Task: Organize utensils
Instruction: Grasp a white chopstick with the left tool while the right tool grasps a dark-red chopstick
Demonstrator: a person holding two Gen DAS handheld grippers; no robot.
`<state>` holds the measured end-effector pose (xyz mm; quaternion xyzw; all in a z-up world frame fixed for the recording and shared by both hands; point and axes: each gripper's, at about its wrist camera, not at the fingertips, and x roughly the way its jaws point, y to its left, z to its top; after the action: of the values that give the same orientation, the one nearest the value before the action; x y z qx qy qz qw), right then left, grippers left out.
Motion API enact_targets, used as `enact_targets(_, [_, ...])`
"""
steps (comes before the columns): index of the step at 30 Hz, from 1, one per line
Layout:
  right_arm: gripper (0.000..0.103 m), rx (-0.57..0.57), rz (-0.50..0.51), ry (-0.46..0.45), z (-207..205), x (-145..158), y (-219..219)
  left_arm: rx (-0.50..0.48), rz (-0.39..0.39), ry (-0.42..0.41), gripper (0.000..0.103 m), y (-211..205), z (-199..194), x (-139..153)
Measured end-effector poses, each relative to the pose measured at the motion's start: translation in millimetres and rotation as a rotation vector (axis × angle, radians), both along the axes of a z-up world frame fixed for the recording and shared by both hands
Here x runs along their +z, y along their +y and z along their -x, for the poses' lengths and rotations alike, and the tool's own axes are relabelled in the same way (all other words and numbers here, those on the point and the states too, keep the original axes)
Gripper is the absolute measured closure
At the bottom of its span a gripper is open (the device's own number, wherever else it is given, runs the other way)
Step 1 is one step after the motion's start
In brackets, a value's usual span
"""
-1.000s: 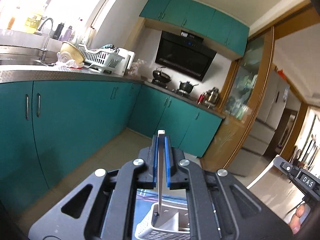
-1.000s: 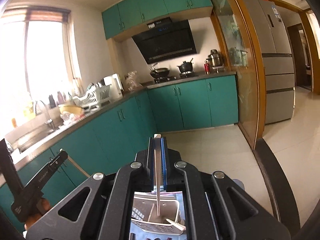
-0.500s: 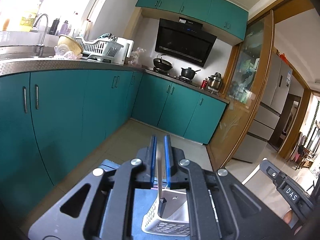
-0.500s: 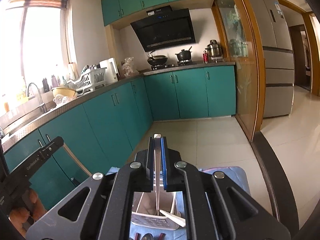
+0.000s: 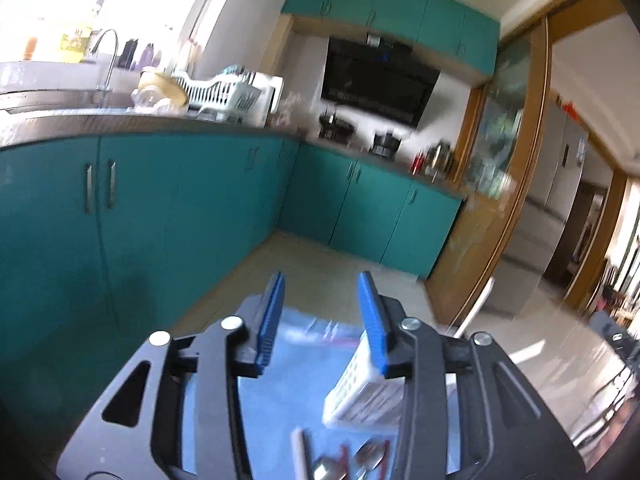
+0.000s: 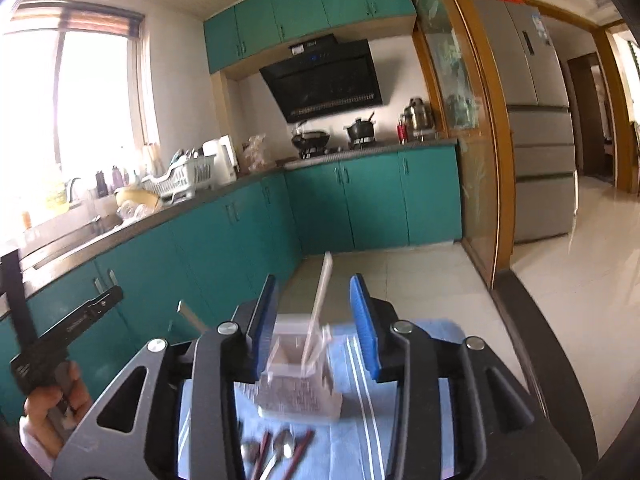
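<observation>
Both grippers are standing partly open, jaws having just been spreading, nothing between the pads. The left gripper is hanging over the blue cloth, the white utensil caddy just to its right. The right gripper is framing the caddy, a pale chopstick leaning up out of it. Spoons and dark-red chopsticks are lying on the cloth in front of the caddy. Judgement: the next pick is best taken low, jaws straddling one handle, clear of its neighbours.
</observation>
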<state>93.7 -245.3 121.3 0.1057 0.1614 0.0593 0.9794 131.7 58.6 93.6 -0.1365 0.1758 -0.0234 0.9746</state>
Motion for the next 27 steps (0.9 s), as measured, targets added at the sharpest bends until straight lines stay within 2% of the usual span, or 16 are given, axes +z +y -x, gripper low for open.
enact_targets(2, [0.066, 0.019, 0.001, 0.071, 8.2, -21.1, -1.7, -0.014, -0.037, 0.083, 0.066, 4.8, 2.7, -27.7])
enact_targets(5, [0.066, 0.037, 0.026, 0.226, 0.9, -67.5, 5.6, -0.043, -0.074, 0.197, 0.066, 4.6, -2.1, -68.4])
enact_targets(7, [0.066, 0.058, 0.019, 0.378, -17.0, -111.8, 14.3, -0.079, -0.08, 0.291, 0.066, 1.0, -9.6, -98.2])
enact_targets(9, [0.066, 0.082, 0.0, 0.497, -31.8, -147.4, 26.3, -0.134, -0.074, 0.39, 0.071, -7.8, -19.5, -129.5])
enact_targets(11, [0.066, 0.099, 0.023, 0.569, -41.3, -171.7, 42.6, -0.17, -0.103, 0.454, 0.072, -18.9, -26.4, -150.3])
enact_targets(15, [0.066, 0.134, 0.069, 0.64, -52.7, -197.6, 71.0, -0.216, -0.163, 0.518, 0.073, -38.3, -36.4, -177.4])
enact_targets(18, [0.066, 0.13, 0.085, 0.66, -57.0, -203.3, 80.5, -0.232, -0.188, 0.552, 0.074, -45.9, -41.1, -191.3])
enact_targets(21, [0.066, 0.122, 0.098, 0.675, -58.5, -207.7, 81.8, -0.232, -0.21, 0.573, 0.078, -50.2, -45.9, -199.5])
enact_targets(27, [0.066, 0.122, 0.105, 0.688, -62.3, -216.2, 79.9, -0.246, -0.198, 0.582, 0.078, -53.5, -51.6, -201.4])
